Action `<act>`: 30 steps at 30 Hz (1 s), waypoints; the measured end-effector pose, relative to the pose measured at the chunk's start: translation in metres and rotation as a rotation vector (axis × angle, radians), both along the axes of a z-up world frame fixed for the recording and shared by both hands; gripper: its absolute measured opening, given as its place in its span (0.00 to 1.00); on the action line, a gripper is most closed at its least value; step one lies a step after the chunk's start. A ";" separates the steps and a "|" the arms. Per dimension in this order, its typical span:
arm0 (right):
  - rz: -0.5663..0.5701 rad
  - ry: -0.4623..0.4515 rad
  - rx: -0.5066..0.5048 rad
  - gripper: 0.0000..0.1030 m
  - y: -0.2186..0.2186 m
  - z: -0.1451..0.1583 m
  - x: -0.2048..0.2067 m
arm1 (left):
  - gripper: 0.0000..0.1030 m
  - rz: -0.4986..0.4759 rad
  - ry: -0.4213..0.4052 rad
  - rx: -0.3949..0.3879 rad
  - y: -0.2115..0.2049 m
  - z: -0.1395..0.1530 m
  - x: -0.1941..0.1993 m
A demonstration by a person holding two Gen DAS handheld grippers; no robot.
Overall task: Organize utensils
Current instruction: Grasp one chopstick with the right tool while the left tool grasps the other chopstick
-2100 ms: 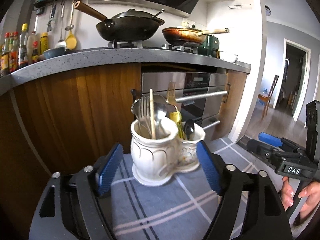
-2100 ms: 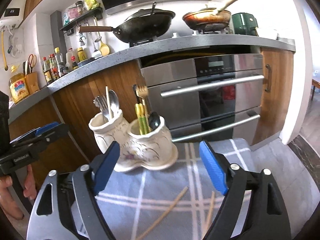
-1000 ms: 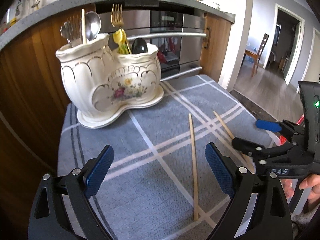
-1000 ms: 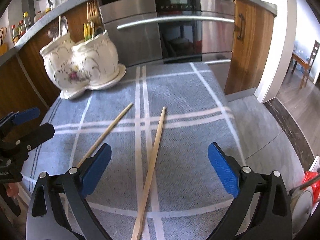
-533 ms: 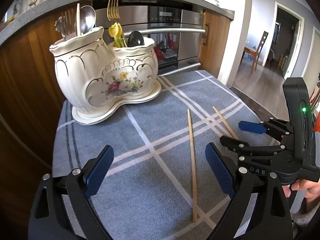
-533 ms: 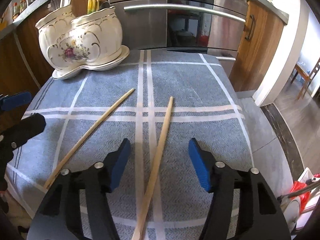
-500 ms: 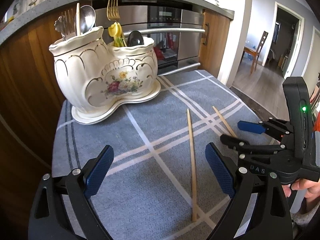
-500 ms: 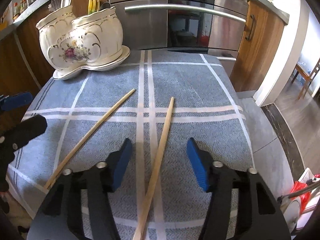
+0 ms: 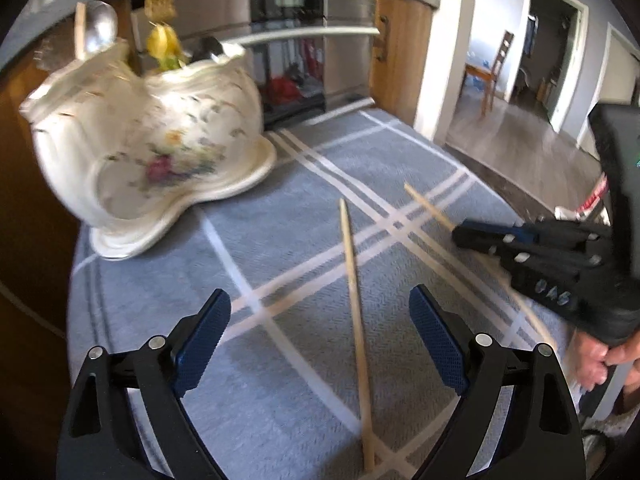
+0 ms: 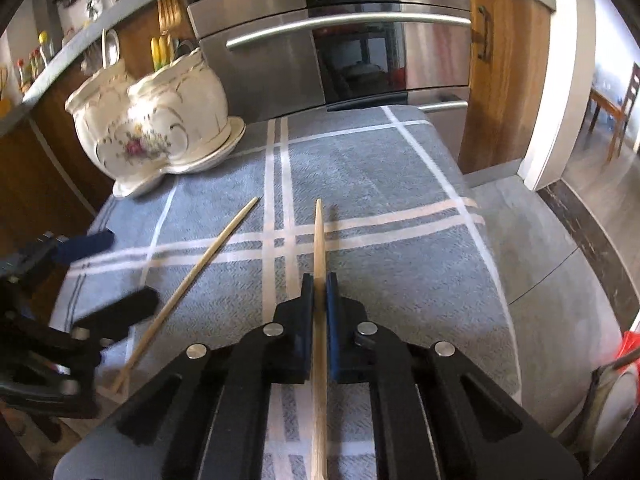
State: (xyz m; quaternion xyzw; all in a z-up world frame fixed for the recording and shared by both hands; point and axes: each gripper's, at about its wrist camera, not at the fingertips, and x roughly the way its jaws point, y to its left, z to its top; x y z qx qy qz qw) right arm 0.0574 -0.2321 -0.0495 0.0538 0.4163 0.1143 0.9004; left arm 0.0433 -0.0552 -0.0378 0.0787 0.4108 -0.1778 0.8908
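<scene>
While our right gripper point(image 10: 317, 292) is clamping one chopstick point(image 10: 319, 240) on the cloth point(image 10: 400, 208), our left gripper point(image 9: 320, 320) is hovering, jaws apart, over the other chopstick point(image 9: 354, 276). Next we are judging a lift toward the ceramic holder point(image 10: 152, 128).

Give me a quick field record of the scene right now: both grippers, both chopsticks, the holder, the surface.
right gripper: shut on the right chopstick, which runs lengthwise between its pads
left gripper: open, holding nothing, hovering above the left chopstick
left chopstick: lying free on the cloth, untouched
utensil holder: white floral ceramic, two compartments, far left corner of the cloth; already holds a spoon, forks and one chopstick
cloth: blue-grey with white plaid stripes
remaining: both loose chopsticks not yet in the holder
</scene>
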 end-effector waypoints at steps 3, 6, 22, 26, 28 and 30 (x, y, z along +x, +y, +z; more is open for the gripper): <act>-0.010 -0.008 0.007 0.06 -0.006 0.004 -0.002 | 0.71 -0.040 0.038 0.001 -0.006 -0.007 0.007; -0.018 -0.016 0.015 0.06 -0.011 0.006 -0.003 | 0.53 -0.052 0.063 0.022 -0.011 -0.014 0.010; 0.021 -0.056 0.032 0.06 -0.009 0.015 -0.009 | 0.05 -0.098 0.021 0.056 -0.018 -0.015 0.006; 0.022 -0.071 0.058 0.06 -0.011 0.020 -0.009 | 0.05 -0.083 -0.014 0.000 -0.008 -0.004 0.001; 0.023 -0.084 0.069 0.06 -0.010 0.025 -0.009 | 0.05 -0.076 -0.044 -0.027 -0.001 0.008 -0.001; 0.030 -0.104 0.078 0.06 -0.007 0.032 -0.008 | 0.05 -0.068 -0.063 -0.053 0.006 0.018 -0.004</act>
